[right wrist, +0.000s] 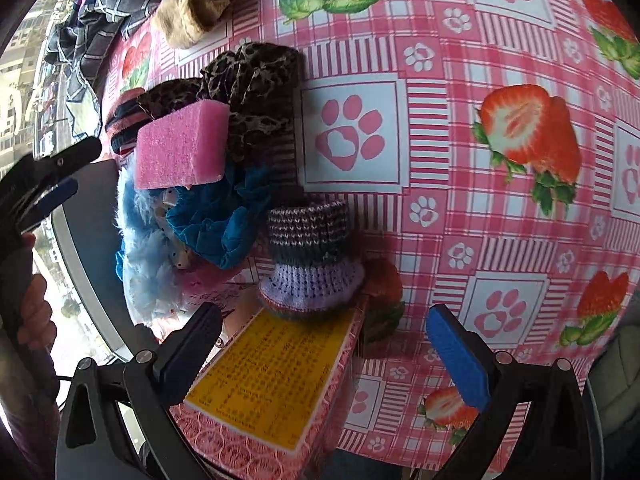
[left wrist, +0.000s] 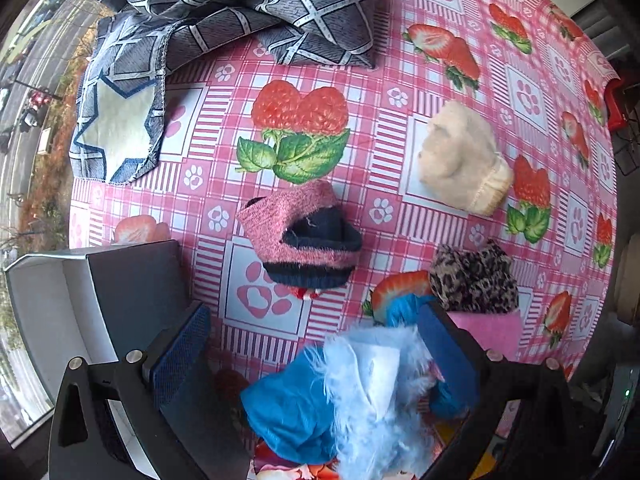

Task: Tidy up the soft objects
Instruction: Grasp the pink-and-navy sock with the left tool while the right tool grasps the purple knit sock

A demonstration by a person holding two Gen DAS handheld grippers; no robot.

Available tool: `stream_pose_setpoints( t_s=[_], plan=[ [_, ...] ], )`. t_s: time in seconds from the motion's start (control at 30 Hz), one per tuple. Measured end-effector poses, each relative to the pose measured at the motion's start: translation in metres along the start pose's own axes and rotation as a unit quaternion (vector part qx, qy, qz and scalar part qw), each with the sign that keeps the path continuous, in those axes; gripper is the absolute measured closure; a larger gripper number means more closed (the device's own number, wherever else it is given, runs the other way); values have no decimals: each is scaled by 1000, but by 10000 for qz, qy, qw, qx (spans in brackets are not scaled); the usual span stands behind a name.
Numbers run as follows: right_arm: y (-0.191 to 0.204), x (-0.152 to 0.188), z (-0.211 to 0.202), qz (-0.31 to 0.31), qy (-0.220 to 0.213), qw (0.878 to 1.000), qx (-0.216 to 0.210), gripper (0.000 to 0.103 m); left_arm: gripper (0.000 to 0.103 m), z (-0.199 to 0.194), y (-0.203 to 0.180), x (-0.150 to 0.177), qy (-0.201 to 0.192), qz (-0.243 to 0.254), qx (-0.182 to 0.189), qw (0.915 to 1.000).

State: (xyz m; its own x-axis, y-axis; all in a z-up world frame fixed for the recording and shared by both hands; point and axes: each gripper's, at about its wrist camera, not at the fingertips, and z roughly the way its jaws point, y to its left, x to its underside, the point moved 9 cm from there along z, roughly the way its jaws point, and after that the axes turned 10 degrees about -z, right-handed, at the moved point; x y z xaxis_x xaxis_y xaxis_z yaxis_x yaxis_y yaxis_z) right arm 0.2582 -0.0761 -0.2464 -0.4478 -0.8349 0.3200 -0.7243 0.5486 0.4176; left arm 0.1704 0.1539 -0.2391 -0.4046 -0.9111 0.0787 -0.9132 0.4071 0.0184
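With your left gripper (left wrist: 316,360) spread wide and empty over the fluffy blue toy (left wrist: 360,392) just beside the white box (left wrist: 52,304), pinch its middle; right gripper (right wrist: 324,352) hangs open, empty.

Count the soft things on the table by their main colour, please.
Blue: 2 (fluffy piece, teal cloth)
Pink: 2 (sponge, sock)
Cream: 1 (mitten)
Leopard print: 1 (leopard heap)
Purple: 1 (knit piece)
Grey checked: 1 (cloth heap)
Total: 8

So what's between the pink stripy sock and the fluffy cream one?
Nothing. In the left wrist view, only bare strawberry tablecloth separates the pink sock from the cream sock.
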Motion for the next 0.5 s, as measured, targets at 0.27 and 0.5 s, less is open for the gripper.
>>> stream_pose_setpoints(
  t_s=[0.27,0.5],
  plan=[
    [4,-12,38,-383,605,9974,-23,0,15,41,2,-22,224,-224,-273,9991],
    [9,-31,60,-402,634,9971,-80,47,59,69,-2,-25,489,-292,11,9984]
  ],
)
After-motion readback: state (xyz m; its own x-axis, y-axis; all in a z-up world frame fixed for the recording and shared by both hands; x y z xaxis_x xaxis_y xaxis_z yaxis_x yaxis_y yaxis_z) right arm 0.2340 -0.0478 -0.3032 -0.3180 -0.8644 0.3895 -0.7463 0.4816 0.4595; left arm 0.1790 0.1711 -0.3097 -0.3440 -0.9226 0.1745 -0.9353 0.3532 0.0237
